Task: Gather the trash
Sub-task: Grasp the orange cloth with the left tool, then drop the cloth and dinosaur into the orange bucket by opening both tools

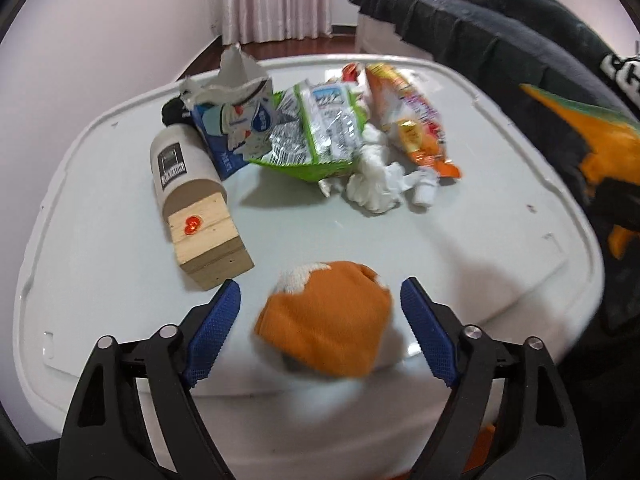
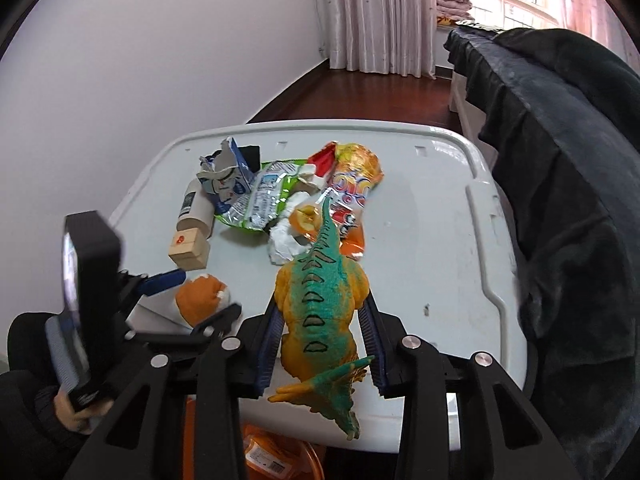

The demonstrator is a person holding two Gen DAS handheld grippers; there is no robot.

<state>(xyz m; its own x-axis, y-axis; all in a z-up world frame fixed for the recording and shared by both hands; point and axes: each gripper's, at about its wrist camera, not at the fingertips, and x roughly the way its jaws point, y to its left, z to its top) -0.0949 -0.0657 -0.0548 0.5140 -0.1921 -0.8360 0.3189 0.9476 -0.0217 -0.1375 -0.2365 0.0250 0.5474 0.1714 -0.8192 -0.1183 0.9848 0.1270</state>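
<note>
On the white lid (image 1: 460,240) lies a pile of trash: a torn blue milk carton (image 1: 232,120), a green snack wrapper (image 1: 316,132), an orange snack bag (image 1: 408,116) and crumpled white tissue (image 1: 376,176). My left gripper (image 1: 320,300) is open, its blue pads on either side of an orange and white sock ball (image 1: 328,320). My right gripper (image 2: 320,340) is shut on an orange and green toy dinosaur (image 2: 320,292), held over the lid's near edge (image 2: 440,280). The pile shows in the right wrist view too (image 2: 276,196).
A white bottle with a black cap (image 1: 180,160) and a wooden block (image 1: 208,240) lie at the left of the lid. A dark cloth-covered piece of furniture (image 2: 560,200) stands at the right. An orange container (image 2: 272,456) sits below the lid's near edge.
</note>
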